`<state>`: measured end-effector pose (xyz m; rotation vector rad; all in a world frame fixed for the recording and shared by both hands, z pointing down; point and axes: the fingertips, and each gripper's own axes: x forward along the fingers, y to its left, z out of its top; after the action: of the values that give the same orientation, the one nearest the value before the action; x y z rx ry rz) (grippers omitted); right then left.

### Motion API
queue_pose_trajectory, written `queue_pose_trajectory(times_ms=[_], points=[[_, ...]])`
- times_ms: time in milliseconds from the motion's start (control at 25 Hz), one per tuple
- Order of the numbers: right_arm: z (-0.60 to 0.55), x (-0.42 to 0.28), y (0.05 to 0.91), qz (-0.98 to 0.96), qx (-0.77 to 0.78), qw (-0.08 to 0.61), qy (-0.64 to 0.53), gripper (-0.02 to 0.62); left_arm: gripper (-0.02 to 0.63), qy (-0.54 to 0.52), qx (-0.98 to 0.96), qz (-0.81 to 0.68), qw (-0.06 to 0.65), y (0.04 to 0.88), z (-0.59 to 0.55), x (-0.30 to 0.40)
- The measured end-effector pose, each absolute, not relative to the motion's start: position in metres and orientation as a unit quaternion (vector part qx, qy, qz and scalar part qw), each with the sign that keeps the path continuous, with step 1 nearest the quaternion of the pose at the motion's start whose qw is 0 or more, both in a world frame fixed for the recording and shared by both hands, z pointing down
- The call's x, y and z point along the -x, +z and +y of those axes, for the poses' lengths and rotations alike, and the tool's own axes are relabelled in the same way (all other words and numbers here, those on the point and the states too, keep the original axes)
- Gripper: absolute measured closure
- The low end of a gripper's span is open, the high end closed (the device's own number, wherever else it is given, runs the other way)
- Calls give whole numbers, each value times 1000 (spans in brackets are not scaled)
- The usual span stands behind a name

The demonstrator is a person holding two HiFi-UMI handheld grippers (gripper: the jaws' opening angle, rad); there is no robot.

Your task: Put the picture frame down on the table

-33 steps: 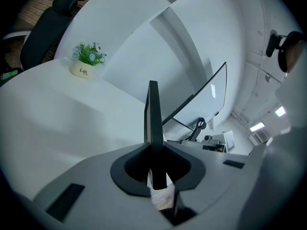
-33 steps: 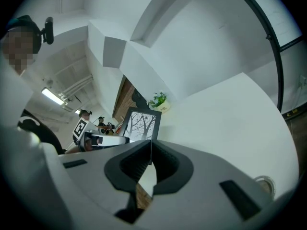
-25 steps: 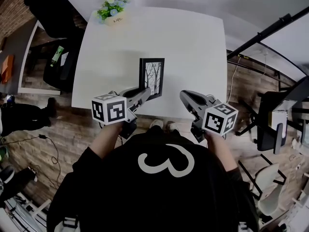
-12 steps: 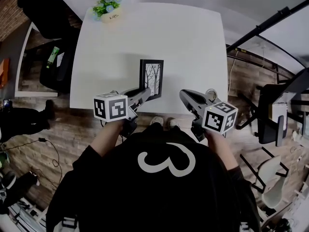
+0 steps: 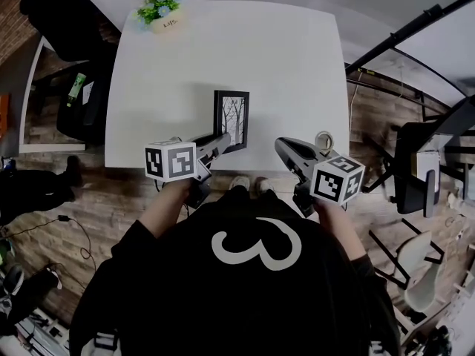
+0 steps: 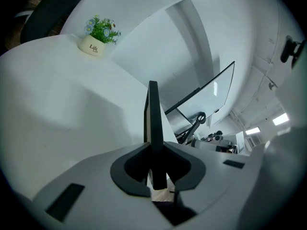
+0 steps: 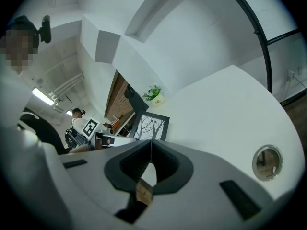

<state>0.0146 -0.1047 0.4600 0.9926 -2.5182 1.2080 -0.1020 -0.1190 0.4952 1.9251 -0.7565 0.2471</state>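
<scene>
The white bench (image 5: pixel 282 65) is taking up the middle of the head view, with wood flooring showing along its near and left edges. The person (image 5: pixel 252 288), in a dark top, is standing at the near edge and holding a tool in each hand.

The frame (image 5: pixel 232 119) is sitting over the near middle of the bench, just in from the near edge. It is black-rimmed and is showing a picture of bare trees. It is standing roughly upright, with its picture side facing right. Whether its lower edge is touching the bench cannot be told.

The left tool (image 5: pixel 220 141) is reaching in from the near left and is clamping the frame at its near lower corner. In the left gripper view the frame is running edge-on between the two jaws, with both pads pressing on it. The right tool (image 5: pixel 282 148) is hanging over the near edge, to the right of the frame and apart from it. Its jaws are meeting at the tips with nothing between them.

A pot (image 5: pixel 161 12) of small flowers is sitting at the far left corner, well apart from the frame. A small ring (image 5: pixel 323 141) is lying near the near right corner, just right of the right tool.
</scene>
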Motion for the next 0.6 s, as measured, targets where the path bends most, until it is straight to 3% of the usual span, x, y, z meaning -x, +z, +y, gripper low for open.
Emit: queue_pose_trajectory(times_ms=[600], points=[[-96, -15, 473, -834, -350, 72, 419, 571, 541, 112, -786, -308, 524, 512, -124, 106]])
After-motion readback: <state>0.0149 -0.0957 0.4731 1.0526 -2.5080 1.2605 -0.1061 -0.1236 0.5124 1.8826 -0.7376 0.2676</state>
